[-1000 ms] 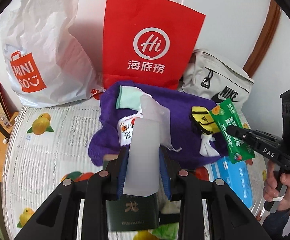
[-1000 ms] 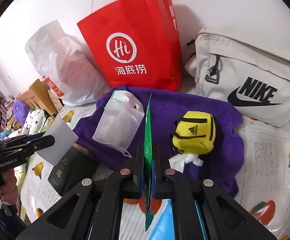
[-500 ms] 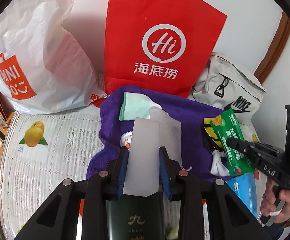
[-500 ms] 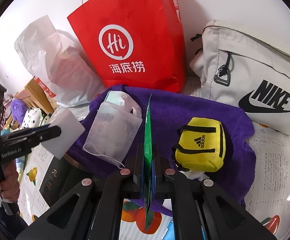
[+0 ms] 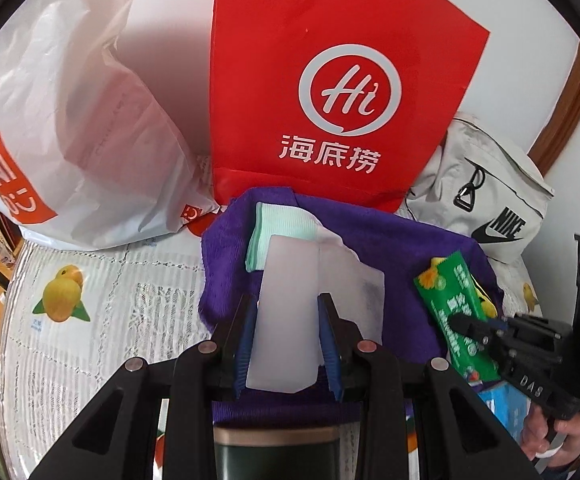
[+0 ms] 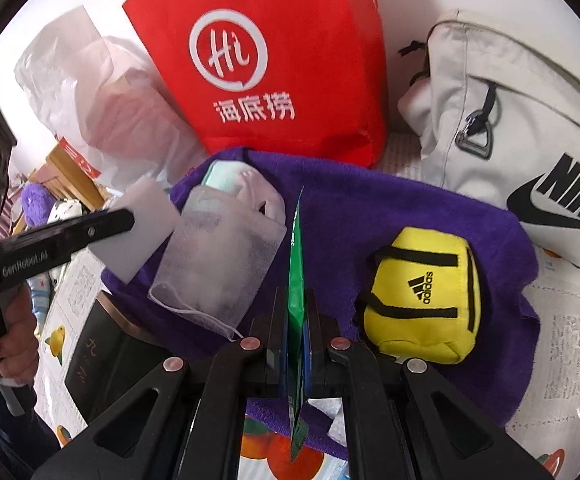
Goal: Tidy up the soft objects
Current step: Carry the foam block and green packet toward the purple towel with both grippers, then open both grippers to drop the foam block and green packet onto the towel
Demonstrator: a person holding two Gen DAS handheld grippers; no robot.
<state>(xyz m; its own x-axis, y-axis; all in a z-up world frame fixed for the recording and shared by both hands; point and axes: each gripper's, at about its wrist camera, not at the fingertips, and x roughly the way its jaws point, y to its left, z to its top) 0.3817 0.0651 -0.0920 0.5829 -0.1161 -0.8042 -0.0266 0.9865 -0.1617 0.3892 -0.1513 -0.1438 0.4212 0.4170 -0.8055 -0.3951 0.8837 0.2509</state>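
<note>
My left gripper (image 5: 288,300) is shut on a white sponge block (image 5: 286,304) and holds it above the near left edge of a purple towel (image 5: 401,248). In the right wrist view the same block (image 6: 140,228) shows at the left. Clamped edge-on in my right gripper (image 6: 297,292) is a flat green packet (image 6: 295,276), seen face-on in the left wrist view (image 5: 455,312) over the towel's right side. On the towel lie a translucent drawstring pouch (image 6: 218,264), a mint green folded cloth (image 5: 280,234) and a small yellow Adidas bag (image 6: 421,296).
Behind the towel stand a red paper bag (image 5: 337,92), a white Miniso plastic bag (image 5: 70,132) and a grey Nike bag (image 6: 521,128). A dark green box (image 6: 102,352) sits at the towel's near left. The fruit-print cover (image 5: 90,304) spreads to the left.
Both grippers have moved forward and down toward the towel with their loads; the sponge block now hangs over the towel's edge, and the bags behind look larger.
</note>
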